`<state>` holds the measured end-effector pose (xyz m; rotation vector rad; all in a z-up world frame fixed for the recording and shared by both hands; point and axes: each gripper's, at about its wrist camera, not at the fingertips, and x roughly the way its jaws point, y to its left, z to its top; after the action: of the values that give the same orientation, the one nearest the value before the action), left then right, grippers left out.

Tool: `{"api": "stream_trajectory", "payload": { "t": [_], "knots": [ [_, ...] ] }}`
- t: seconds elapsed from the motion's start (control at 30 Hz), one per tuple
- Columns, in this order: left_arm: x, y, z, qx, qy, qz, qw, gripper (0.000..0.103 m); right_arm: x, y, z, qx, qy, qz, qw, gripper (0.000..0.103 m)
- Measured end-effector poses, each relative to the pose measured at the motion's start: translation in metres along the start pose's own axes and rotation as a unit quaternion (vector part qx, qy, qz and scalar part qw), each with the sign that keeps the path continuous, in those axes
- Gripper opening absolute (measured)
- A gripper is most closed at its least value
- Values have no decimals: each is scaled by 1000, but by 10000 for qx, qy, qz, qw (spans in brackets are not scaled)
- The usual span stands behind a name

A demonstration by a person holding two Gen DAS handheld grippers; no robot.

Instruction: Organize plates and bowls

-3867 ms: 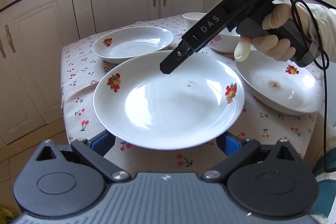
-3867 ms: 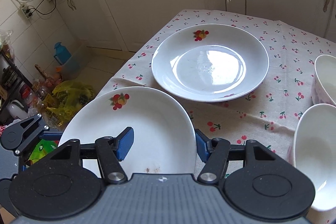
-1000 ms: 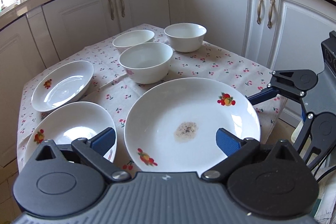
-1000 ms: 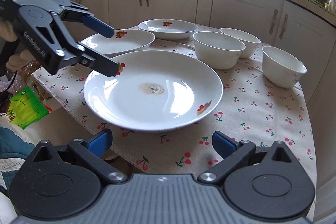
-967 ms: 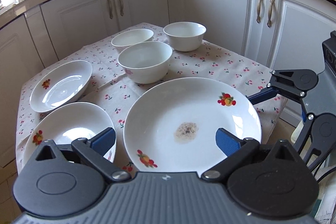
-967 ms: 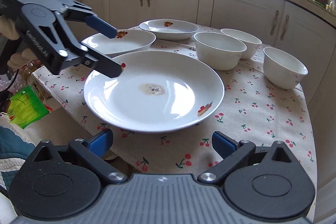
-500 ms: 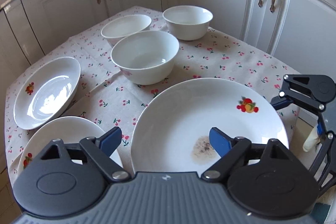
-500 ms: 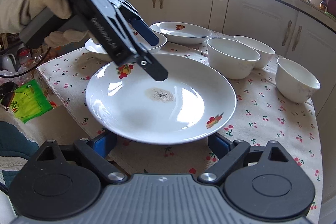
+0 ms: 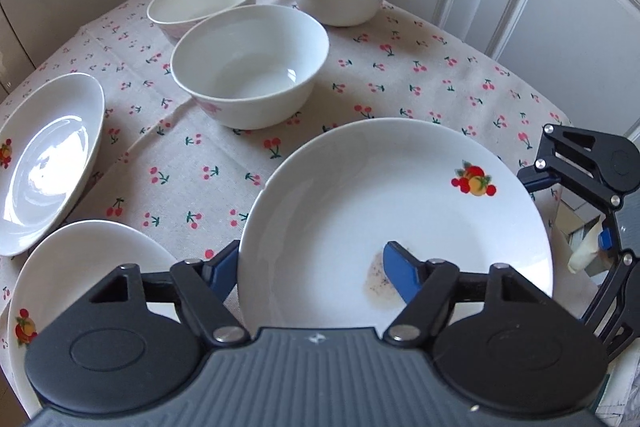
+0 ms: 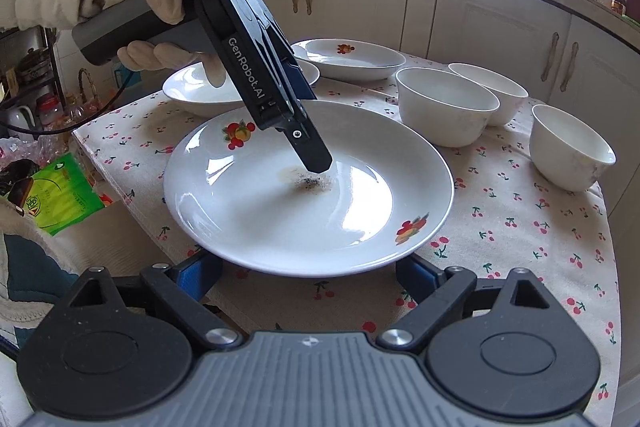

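Left wrist view looks steeply down on the desk (image 9: 440,83) in its cherry cloth, with the big stained plate (image 9: 360,195) lying at the near edge, toward a corner. Two clean plates (image 9: 48,167) sit at the left edge and three bowls (image 9: 248,67) cluster toward the far side. The change is with the left tongs (image 9: 312,263): they have come in over the stained plate and have just been closing, so one finger now stands inside the dish by the stain (image 9: 376,279) and the other just outside the rim. They are not yet pinching it. The right tongs (image 10: 308,269) wait wide apart at the plate's opposite edge, holding nothing. I judge a rim grasp is imminent, to stack this plate with the others.
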<state>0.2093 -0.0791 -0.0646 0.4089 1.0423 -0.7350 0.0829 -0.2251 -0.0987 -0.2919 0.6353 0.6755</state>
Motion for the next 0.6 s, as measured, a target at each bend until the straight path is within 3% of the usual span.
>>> {"api": "stream_trajectory", "payload": {
  "t": [0.3, 0.6],
  "knots": [
    [6, 2, 8, 54, 264, -107, 9996, 74, 1, 0, 2, 51, 42, 12, 10000, 96],
    [5, -1, 8, 167, 205, -100, 9996, 74, 3, -1, 7, 127, 255, 16, 9996, 96]
  ]
}}
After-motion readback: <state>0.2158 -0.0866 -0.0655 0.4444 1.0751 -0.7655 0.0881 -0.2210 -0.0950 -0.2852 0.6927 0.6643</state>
